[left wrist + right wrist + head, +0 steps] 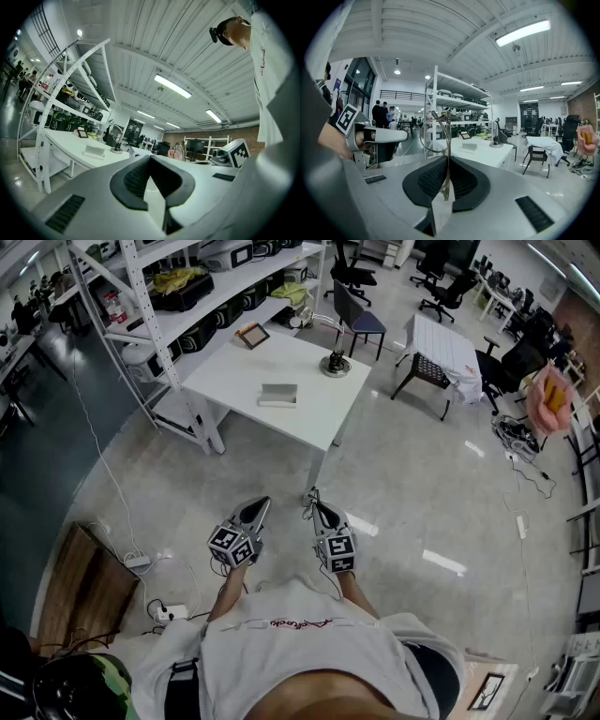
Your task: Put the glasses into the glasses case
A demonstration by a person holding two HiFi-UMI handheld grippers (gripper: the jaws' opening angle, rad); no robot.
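Observation:
My right gripper (319, 510) (446, 161) is shut on thin wire-framed glasses (439, 129), whose frame sticks up past the jaw tips; the head view shows them as a small glint (307, 501). My left gripper (255, 510) (150, 159) is shut with nothing in it. Both are held side by side at waist height over the floor. The grey glasses case (278, 395) (95, 151) (469, 147) lies near the middle of the white table (234, 381), well ahead of both grippers.
On the table also stand a round dark object (335, 365) and a small framed picture (251, 335). White shelving (178, 296) runs behind it on the left. A chair (361, 322) and a cloth-covered table (445, 348) stand beyond. Cables and a wooden board (80, 587) lie at lower left.

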